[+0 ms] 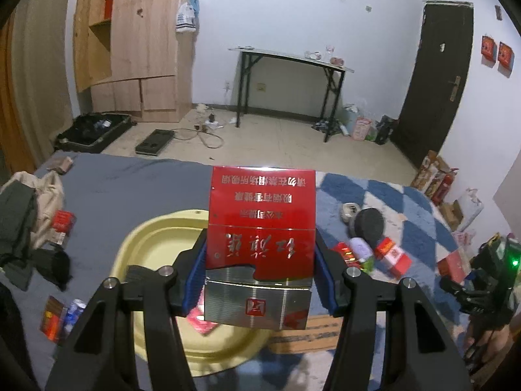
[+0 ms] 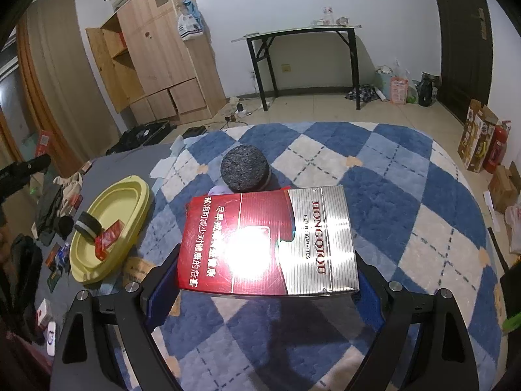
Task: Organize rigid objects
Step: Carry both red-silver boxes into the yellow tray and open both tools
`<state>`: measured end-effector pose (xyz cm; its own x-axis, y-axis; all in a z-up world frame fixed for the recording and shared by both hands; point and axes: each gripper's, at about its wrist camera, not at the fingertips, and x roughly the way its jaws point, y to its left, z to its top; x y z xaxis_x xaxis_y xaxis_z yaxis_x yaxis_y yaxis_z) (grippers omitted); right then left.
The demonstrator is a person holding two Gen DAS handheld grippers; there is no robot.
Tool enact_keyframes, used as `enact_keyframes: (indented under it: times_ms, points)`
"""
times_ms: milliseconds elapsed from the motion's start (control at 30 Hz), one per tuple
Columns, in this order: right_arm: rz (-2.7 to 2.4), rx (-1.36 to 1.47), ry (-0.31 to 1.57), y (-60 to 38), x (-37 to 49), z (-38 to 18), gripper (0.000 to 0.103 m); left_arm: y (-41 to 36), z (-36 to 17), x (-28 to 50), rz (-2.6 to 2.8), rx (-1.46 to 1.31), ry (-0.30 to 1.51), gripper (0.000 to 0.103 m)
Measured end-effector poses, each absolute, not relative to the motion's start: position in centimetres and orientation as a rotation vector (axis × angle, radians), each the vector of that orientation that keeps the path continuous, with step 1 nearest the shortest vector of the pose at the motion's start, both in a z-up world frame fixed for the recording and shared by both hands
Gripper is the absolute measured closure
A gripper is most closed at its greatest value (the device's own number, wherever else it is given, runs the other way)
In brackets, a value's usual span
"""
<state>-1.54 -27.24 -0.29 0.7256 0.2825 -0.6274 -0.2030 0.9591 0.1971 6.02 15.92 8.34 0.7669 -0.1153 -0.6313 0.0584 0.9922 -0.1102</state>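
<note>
Gripping red packs (image 1: 260,244) (image 2: 270,244), seemingly over bedding.

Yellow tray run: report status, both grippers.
Left gripper shut on red pack, above yellow tray. Right gripper shut on second pack, over checkered blanket. Nothing blocking.

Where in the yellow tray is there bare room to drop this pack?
The round yellow plastic tray is bare across its far half. Its near half is crowded: a black-and-grey roll and a small red pack lie there. The blue-and-white checked blanket right of the tray is also open.
</note>
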Motion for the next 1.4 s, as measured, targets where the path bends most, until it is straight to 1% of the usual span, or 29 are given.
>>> enact_keyframes:
  times_ms: [133, 233, 367, 467, 600, 700, 867, 1000, 1133, 1300, 1333, 1367, 1400]
  points:
    - [0.295, 0.095, 0.714, -25.8, -1.6, -0.1, 0.013, 19.3, 7.6, 5.8, -0.058, -0.082, 0.712, 0.044]
    - [0.351, 0.073, 0.727, -23.0, -1.8, 0.0, 0.013, 22.4, 5.9, 5.9, -0.029, -0.144, 0.745, 0.044]
    - [0.458, -0.027, 0.740, -16.6, -1.9, 0.2, 0.013, 26.0, 3.5, 7.0, 0.039, -0.197, 0.785, 0.044]
    - [0.583, -0.081, 0.757, -10.1, -1.8, -0.3, 0.013, 28.2, 1.9, 9.5, 0.076, -0.276, 0.820, 0.045]
    - [0.671, -0.157, 0.782, -2.7, 0.4, -1.6, 0.013, 28.9, 0.2, 13.9, 0.073, -0.267, 0.914, 0.045]
    - [0.704, -0.202, 0.805, 1.1, 2.5, -2.5, 0.013, 29.0, -1.5, 17.0, 0.055, -0.219, 0.982, 0.044]
    - [0.716, -0.246, 0.847, 5.0, 6.7, -4.2, 0.013, 28.5, -5.3, 21.1, 0.046, -0.171, 1.134, 0.044]
    - [0.724, -0.306, 0.875, 7.6, 8.7, -6.2, 0.013, 28.2, -8.5, 22.7, 0.036, -0.156, 1.242, 0.044]
    - [0.732, -0.320, 0.911, 9.4, 10.1, -8.3, 0.013, 28.9, -10.2, 22.6, 0.041, -0.177, 1.252, 0.044]
    - [0.747, -0.381, 0.892, 11.1, 9.7, -9.7, 0.012, 29.3, -11.0, 22.0, 0.040, -0.195, 1.246, 0.044]
    - [0.751, -0.380, 0.890, 11.4, 9.7, -9.9, 0.012, 29.3, -10.9, 21.8, 0.040, -0.199, 1.240, 0.044]
    - [0.748, -0.380, 0.887, 11.4, 9.6, -9.9, 0.012, 29.4, -10.9, 21.7, 0.035, -0.203, 1.236, 0.041]
    - [0.744, -0.380, 0.886, 11.6, 9.6, -10.0, 0.010, 29.2, -10.5, 21.5, 0.031, -0.207, 1.231, 0.032]
